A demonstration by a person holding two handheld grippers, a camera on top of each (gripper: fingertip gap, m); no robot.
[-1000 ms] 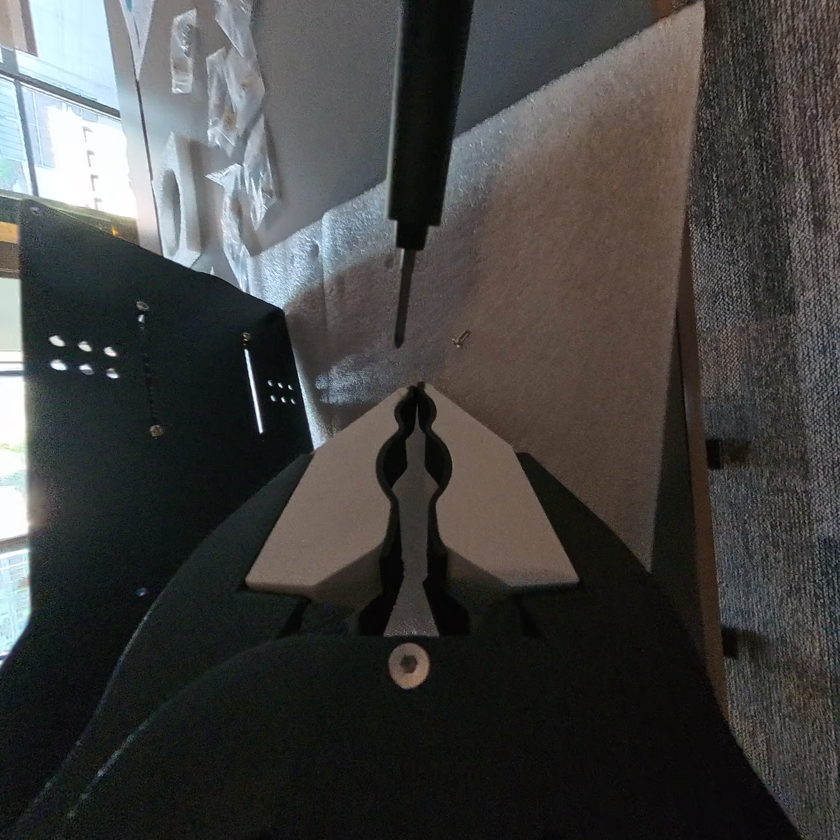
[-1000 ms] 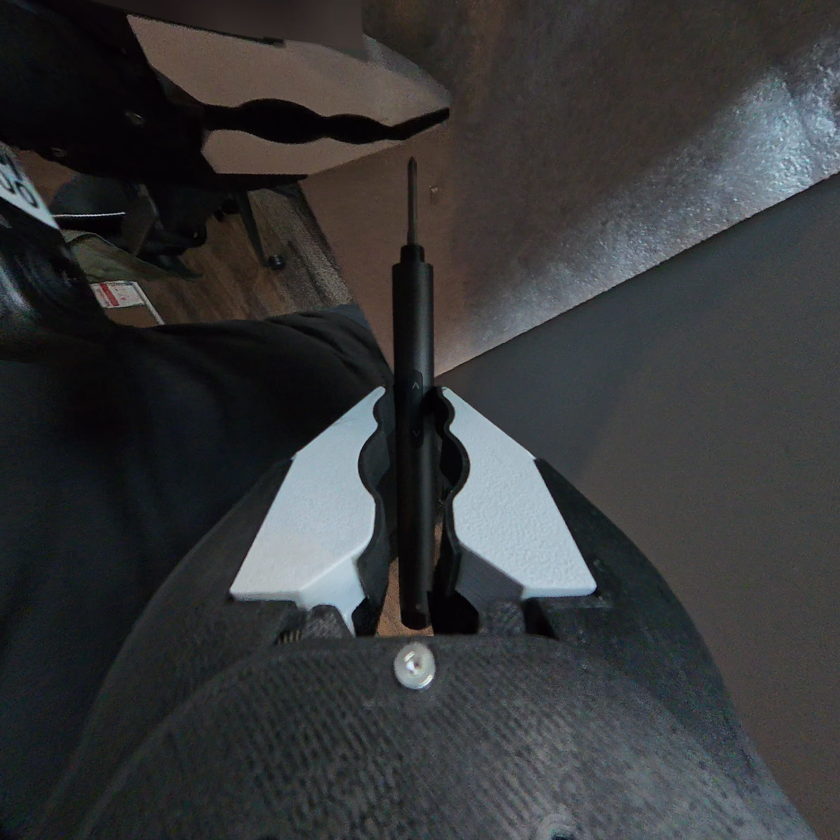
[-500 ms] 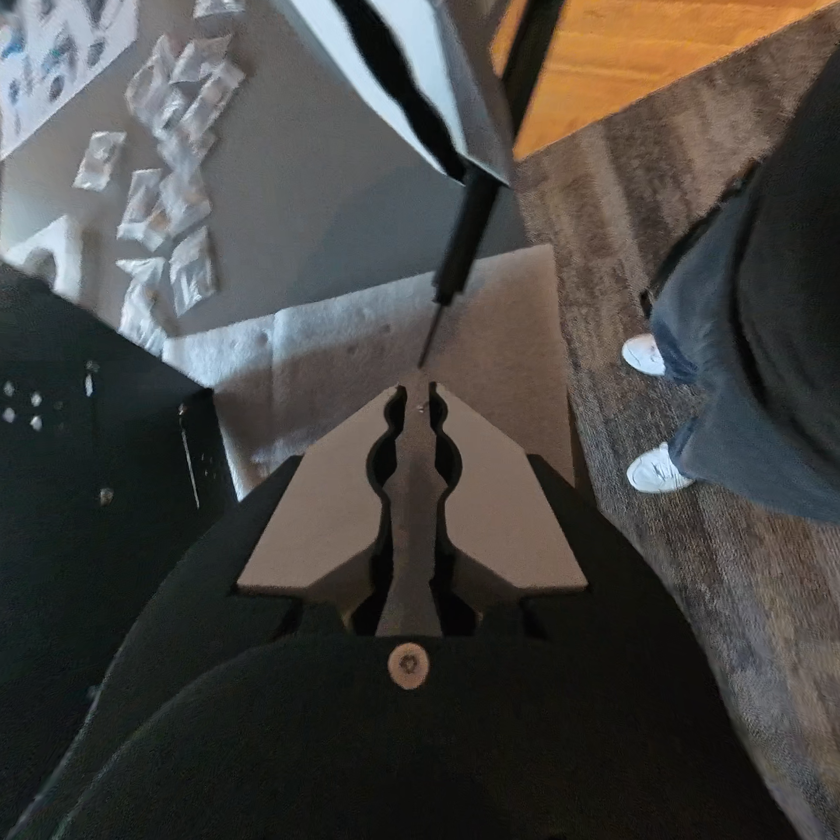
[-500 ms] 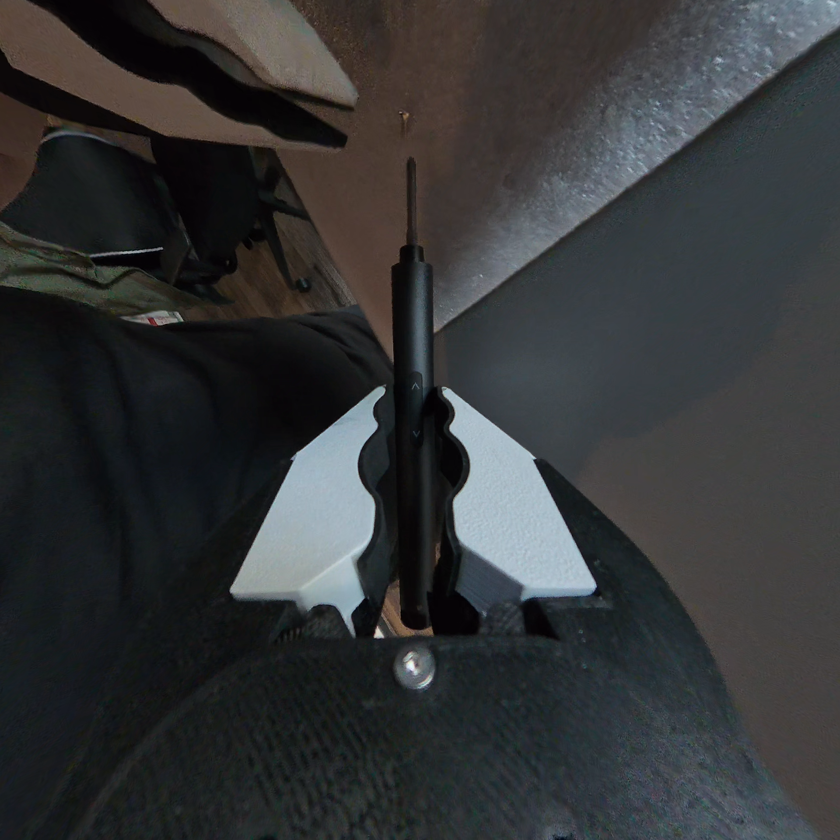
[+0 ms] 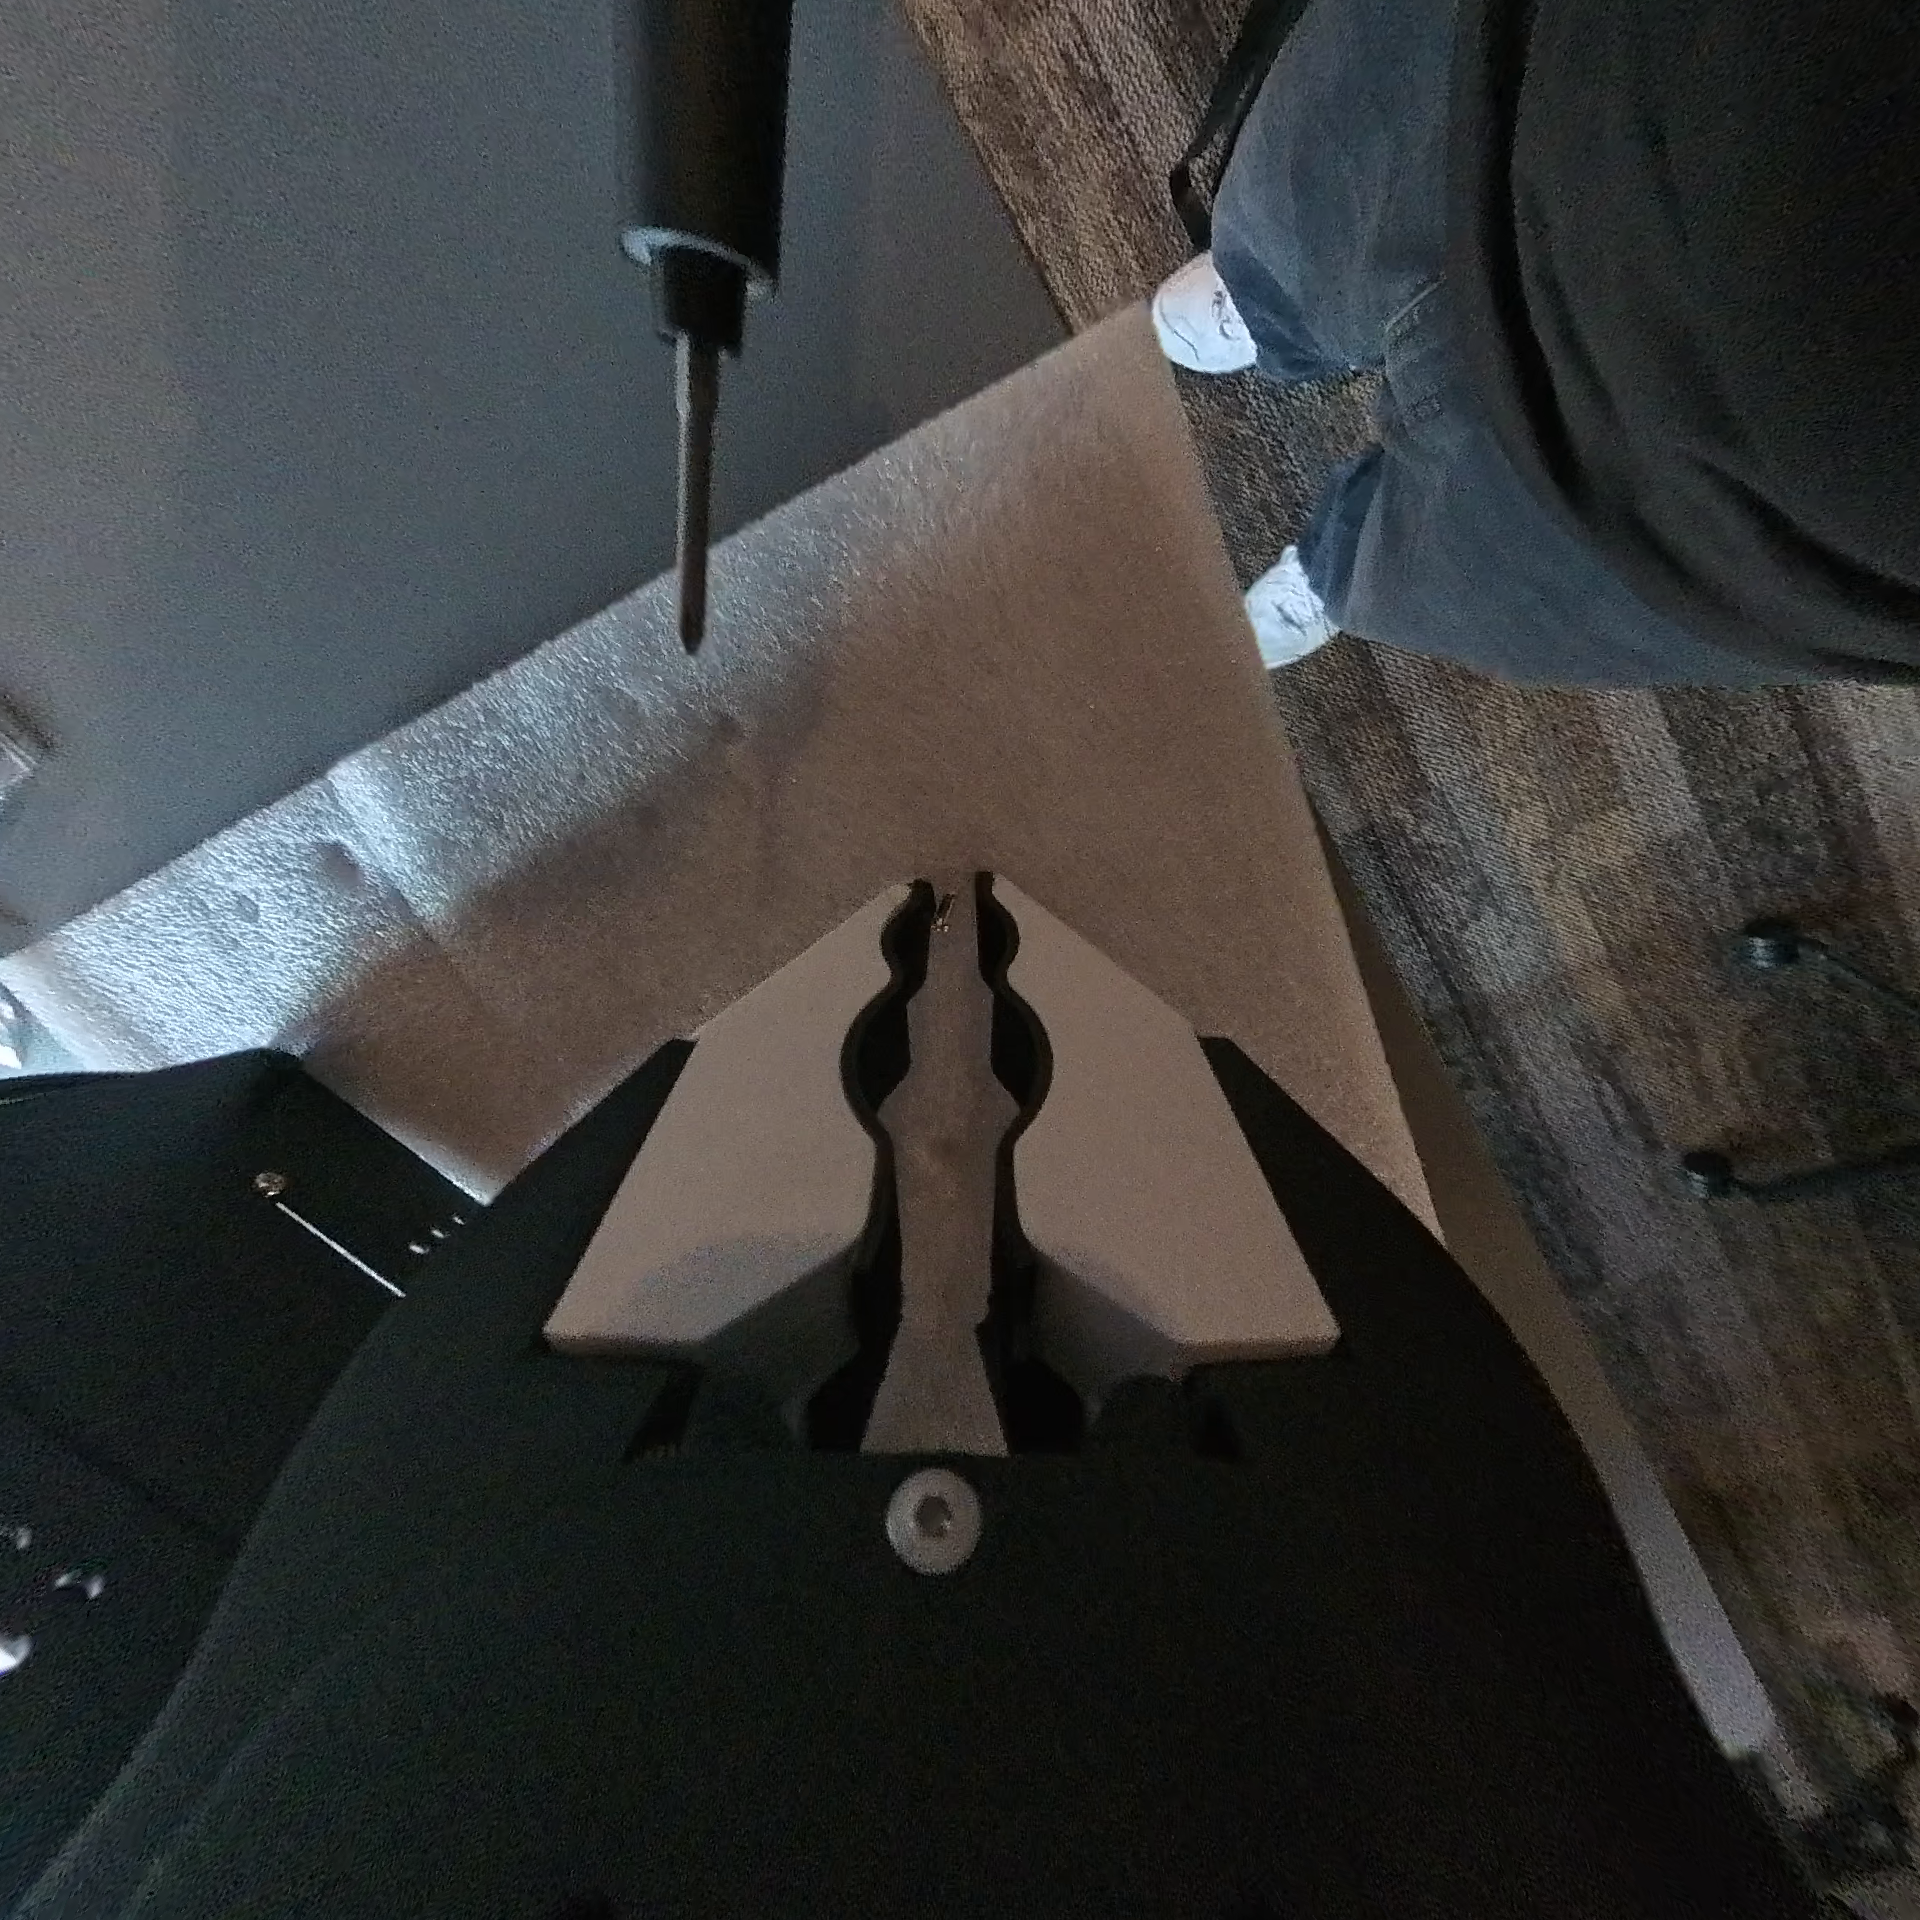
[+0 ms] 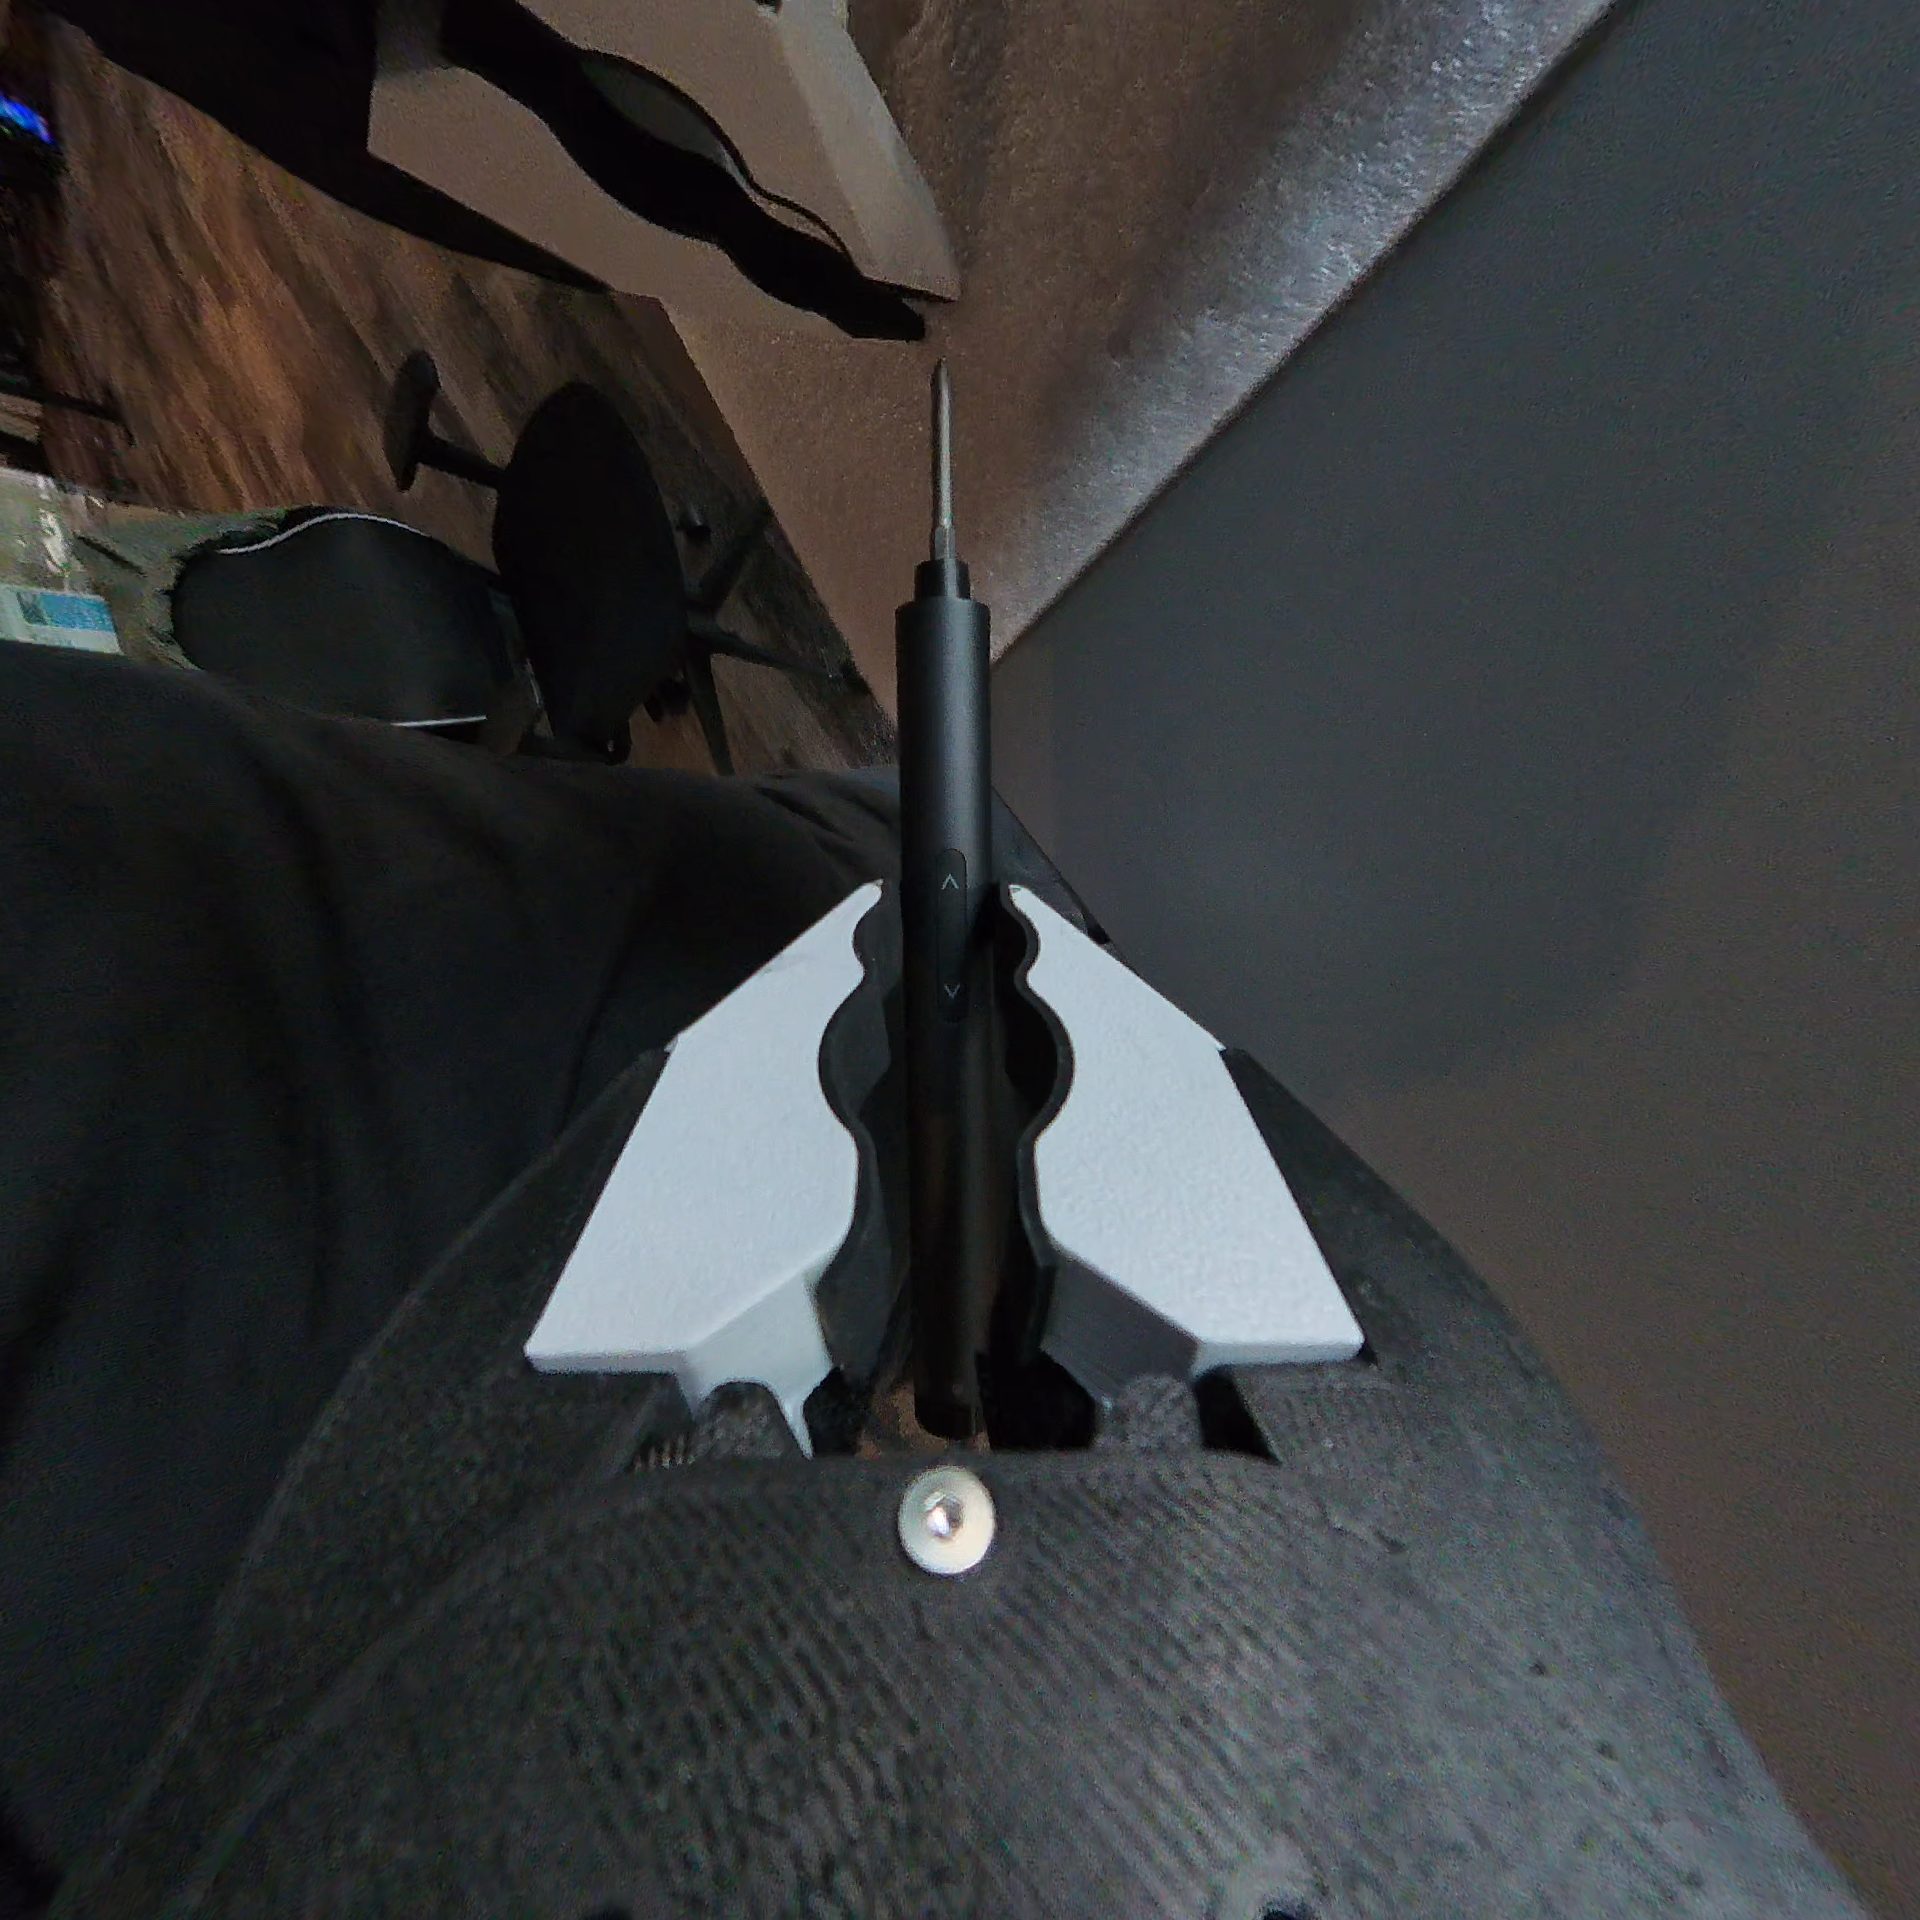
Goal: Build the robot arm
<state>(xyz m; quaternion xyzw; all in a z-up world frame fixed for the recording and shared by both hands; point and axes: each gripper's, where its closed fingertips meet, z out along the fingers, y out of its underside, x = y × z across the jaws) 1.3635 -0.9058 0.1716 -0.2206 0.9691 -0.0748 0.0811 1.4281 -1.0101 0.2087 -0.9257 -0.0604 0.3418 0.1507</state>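
My left gripper (image 5: 948,885) points down at a pale foam sheet (image 5: 935,675). Its jaws stand a narrow gap apart, with a tiny screw (image 5: 943,912) lying between the fingertips on the foam. My right gripper (image 6: 940,883) is shut on a slim black electric screwdriver (image 6: 935,779), bit pointing forward over the foam sheet (image 6: 1091,260). In the left wrist view the screwdriver (image 5: 707,135) hangs at the upper left, its bit tip above the foam and apart from the screw. The left gripper (image 6: 727,177) also shows at the top of the right wrist view.
The foam lies on a dark grey tabletop (image 5: 312,364). A black metal panel with holes (image 5: 156,1247) sits at the left. The table edge runs down the right, with carpet floor (image 5: 1610,935) beyond. A person's legs and white shoes (image 5: 1288,613) stand there. An office chair (image 6: 582,561) is nearby. Tip to tip, the grippers are about 15 centimeters apart.
The left gripper opened from shut and moved over the screw, which now sits between its tips. The view swung toward the table edge. The screwdriver came closer, still held.
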